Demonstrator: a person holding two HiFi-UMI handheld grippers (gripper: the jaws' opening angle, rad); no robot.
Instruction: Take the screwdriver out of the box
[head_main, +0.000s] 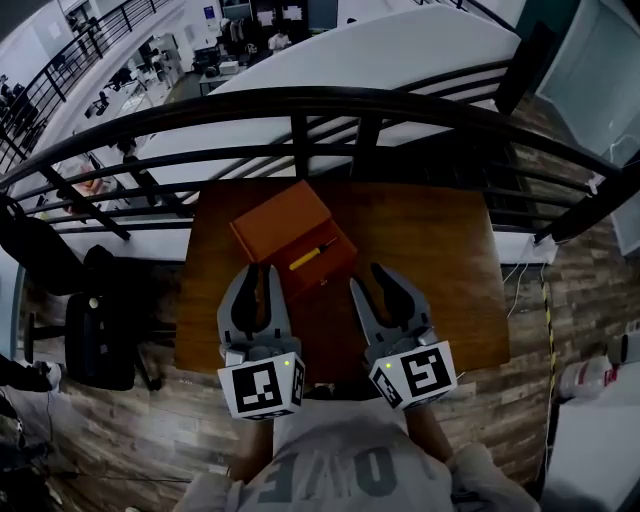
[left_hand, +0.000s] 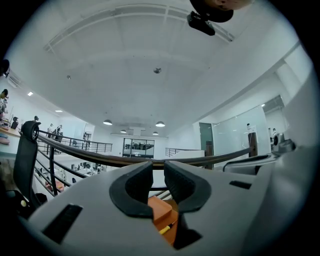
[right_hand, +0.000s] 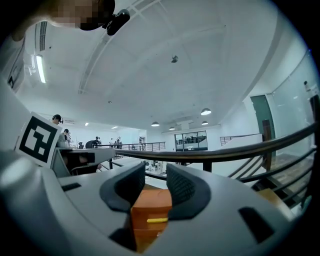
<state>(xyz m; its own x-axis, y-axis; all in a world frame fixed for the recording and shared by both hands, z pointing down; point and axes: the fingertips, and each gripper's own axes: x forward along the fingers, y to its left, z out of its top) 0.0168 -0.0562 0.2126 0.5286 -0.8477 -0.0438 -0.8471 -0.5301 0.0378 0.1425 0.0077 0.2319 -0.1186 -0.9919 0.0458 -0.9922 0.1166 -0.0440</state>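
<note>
Showing overhead only: box (head_main: 285, 225) on table (head_main: 440, 260)

Past the right gripper's (right_hand: 155, 176) jaws we see only a slice of the open orange box (right_hand: 150, 205); the yellow-handled screwdriver (right_hand: 156, 220) shows just a short stretch, the rest covered.

Orange box (head_main: 285, 228); yellow screwdriver (head_main: 311, 256), tip seemingly dark; brown table (head_main: 430, 260).
</note>
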